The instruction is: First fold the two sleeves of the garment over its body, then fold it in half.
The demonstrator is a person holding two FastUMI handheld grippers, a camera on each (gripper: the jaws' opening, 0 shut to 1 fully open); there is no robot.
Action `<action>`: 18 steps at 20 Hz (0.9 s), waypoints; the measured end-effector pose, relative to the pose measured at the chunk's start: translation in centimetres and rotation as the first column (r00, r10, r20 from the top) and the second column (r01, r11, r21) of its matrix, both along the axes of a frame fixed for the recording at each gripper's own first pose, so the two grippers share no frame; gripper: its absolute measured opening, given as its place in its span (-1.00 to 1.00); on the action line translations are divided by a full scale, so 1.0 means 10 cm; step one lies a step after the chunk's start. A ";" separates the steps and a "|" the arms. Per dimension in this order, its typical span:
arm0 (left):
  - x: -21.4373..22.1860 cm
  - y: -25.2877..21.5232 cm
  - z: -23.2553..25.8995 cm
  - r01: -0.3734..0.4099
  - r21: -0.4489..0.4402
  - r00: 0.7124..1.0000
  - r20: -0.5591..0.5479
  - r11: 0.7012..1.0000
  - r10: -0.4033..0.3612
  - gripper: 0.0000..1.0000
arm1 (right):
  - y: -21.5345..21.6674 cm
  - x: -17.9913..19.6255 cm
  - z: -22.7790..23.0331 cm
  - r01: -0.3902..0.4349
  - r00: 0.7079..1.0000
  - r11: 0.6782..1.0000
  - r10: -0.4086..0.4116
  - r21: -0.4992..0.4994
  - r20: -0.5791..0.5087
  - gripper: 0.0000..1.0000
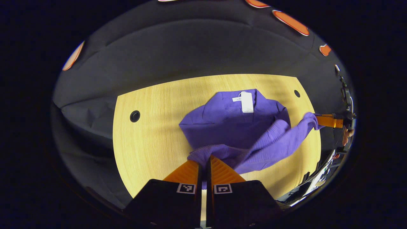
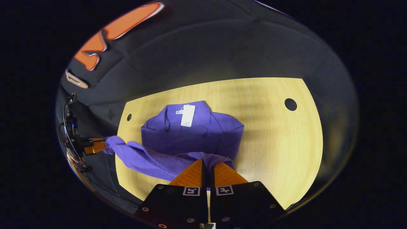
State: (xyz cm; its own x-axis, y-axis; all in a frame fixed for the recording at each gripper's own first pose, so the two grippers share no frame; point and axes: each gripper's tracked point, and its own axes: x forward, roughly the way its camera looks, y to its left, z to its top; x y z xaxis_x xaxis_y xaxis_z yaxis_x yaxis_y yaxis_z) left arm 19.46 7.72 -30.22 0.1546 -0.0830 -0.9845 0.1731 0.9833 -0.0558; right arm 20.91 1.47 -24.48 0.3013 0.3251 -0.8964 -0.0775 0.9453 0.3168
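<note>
Now the purple sweater's (image 1: 229,124) sleeve (image 2: 143,160) is pinched by both closed hand-held grippers (image 1: 204,162) (image 2: 208,165); if tugged unevenly, the body could be dragged across the surface (image 1: 152,127).

Tag's (image 1: 247,101) print too small to read — sweater's (image 1: 232,124) hem hidden behind the left claw (image 1: 204,160).

Light wooden table (image 1: 152,143), round holes (image 1: 134,116) near far corners; clutter beyond edge, indistinct.
</note>
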 end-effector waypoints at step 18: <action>1.17 0.35 -0.25 -0.146 0.230 0.903 0.427 0.962 0.035 0.10 | -0.42 1.14 -0.06 0.178 0.970 0.984 -0.177 0.013 0.168 0.34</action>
State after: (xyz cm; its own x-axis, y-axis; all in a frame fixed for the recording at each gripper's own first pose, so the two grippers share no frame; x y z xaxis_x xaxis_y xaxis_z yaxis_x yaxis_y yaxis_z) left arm 31.16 11.21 -32.69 0.5486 0.1913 -0.8139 0.0351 0.9673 0.2510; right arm 32.28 -2.74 -25.05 0.5002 0.2508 -0.8288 0.0395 0.9495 0.3112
